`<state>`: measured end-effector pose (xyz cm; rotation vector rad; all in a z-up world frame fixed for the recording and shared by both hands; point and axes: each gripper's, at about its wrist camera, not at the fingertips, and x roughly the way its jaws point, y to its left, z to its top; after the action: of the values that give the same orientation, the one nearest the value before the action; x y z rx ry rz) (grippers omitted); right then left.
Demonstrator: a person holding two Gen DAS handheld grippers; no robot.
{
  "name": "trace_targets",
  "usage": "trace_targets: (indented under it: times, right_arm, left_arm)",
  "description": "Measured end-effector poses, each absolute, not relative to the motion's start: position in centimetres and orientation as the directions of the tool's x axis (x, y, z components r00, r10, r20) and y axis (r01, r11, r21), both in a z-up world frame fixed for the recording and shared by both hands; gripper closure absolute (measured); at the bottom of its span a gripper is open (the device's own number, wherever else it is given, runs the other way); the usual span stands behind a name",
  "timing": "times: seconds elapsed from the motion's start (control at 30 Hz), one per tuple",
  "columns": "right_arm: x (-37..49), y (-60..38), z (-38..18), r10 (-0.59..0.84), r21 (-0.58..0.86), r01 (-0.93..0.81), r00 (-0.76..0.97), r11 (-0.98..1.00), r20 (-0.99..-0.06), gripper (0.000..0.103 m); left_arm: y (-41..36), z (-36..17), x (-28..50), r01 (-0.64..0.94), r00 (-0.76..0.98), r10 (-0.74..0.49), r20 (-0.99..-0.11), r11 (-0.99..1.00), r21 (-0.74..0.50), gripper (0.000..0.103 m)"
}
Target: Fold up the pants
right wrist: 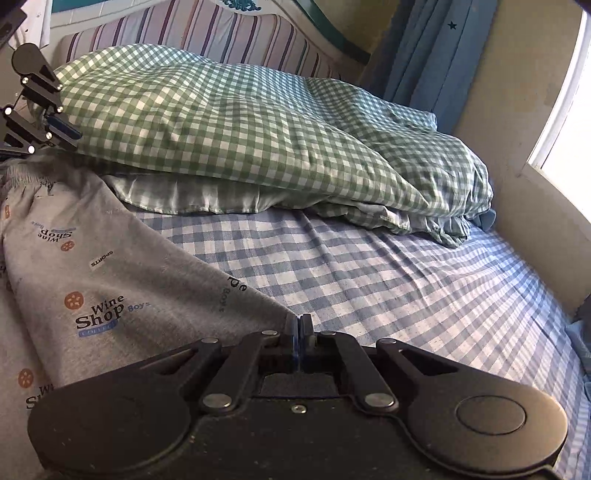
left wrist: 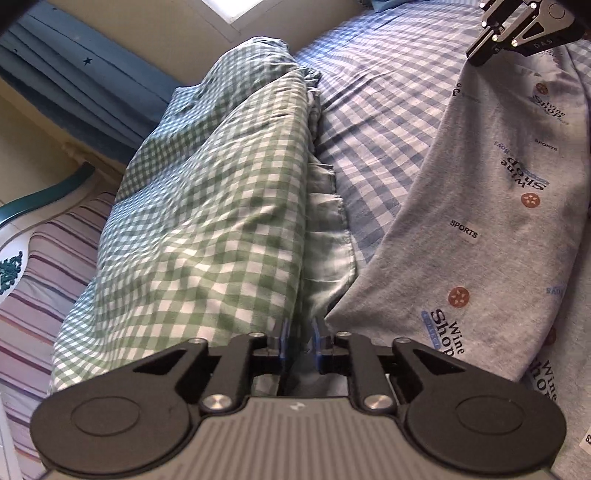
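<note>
From my right cam: pants (right wrist: 110, 266) lie left on the sheet (right wrist: 388, 280), duvet (right wrist: 240, 122) behind, headboard (right wrist: 177, 29) beyond.

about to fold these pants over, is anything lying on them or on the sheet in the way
Nothing visible does. The grey pants lie flat on the checked sheet, and the right gripper is shut on one edge. The green checked quilt is bunched beside them near the left gripper, not on top.
</note>
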<state>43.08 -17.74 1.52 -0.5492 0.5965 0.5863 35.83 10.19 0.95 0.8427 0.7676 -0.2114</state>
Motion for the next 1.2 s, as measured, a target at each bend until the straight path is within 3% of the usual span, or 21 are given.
trace_targets:
  times: [0.13, 0.2, 0.43, 0.57, 0.6, 0.63, 0.67, 0.73, 0.83, 0.97, 1.2]
  right_arm:
    - [41.9, -18.1, 1.0, 0.344, -0.315, -0.658, 0.672, 0.684, -0.656, 0.103]
    - [41.7, -18.3, 0.7, 0.346, -0.317, -0.664, 0.668, 0.678, -0.659, 0.103]
    - [41.3, -19.0, -0.5, 0.353, -0.315, -0.683, 0.65, 0.659, -0.673, 0.103]
    - [41.4, -19.1, -1.1, 0.349, -0.309, -0.691, 0.637, 0.653, -0.687, 0.103]
    - [41.4, -19.0, -1.3, 0.348, -0.308, -0.692, 0.635, 0.653, -0.689, 0.103]
    - [41.4, -18.9, -1.4, 0.347, -0.307, -0.692, 0.634, 0.653, -0.691, 0.103]
    - [41.4, -18.8, -1.5, 0.346, -0.305, -0.693, 0.632, 0.654, -0.693, 0.103]
    - [41.4, -18.6, -1.7, 0.342, -0.306, -0.692, 0.631, 0.654, -0.697, 0.103]
    - [41.4, -18.4, -1.8, 0.33, -0.315, -0.689, 0.633, 0.653, -0.7, 0.103]
    - [41.1, -18.0, -1.5, 0.315, -0.329, -0.675, 0.647, 0.661, -0.694, 0.103]
    - [40.8, -16.9, 0.7, 0.249, -0.42, -0.574, 0.751, 0.703, -0.611, 0.103]
  left_arm:
    - [8.5, -0.3, 37.2, 0.528, 0.723, 0.011, -0.691, 0.636, 0.563, 0.049]
    - [7.7, -1.2, 38.5, 0.573, 0.706, -0.039, -0.707, 0.618, 0.538, 0.042]
    - [7.0, -3.8, 42.1, 0.714, 0.566, -0.133, -0.814, 0.572, 0.404, 0.028]
    - [7.5, -4.6, 42.9, 0.742, 0.507, -0.144, -0.85, 0.575, 0.345, 0.025]
    - [7.6, -4.8, 43.0, 0.745, 0.501, -0.133, -0.855, 0.569, 0.348, 0.031]
    - [7.8, -4.9, 43.0, 0.75, 0.492, -0.132, -0.86, 0.566, 0.342, 0.047]
    - [8.0, -4.8, 43.1, 0.755, 0.477, -0.142, -0.867, 0.571, 0.322, 0.057]
    - [8.2, -4.7, 43.2, 0.751, 0.454, -0.141, -0.88, 0.593, 0.292, 0.094]
    - [8.0, -5.0, 42.7, 0.724, 0.498, -0.08, -0.863, 0.586, 0.363, 0.103]
    - [7.5, -4.2, 40.9, 0.648, 0.594, -0.044, -0.804, 0.618, 0.445, 0.103]
    - [6.7, -0.2, 38.5, 0.405, 0.795, 0.057, -0.604, 0.692, 0.598, 0.103]
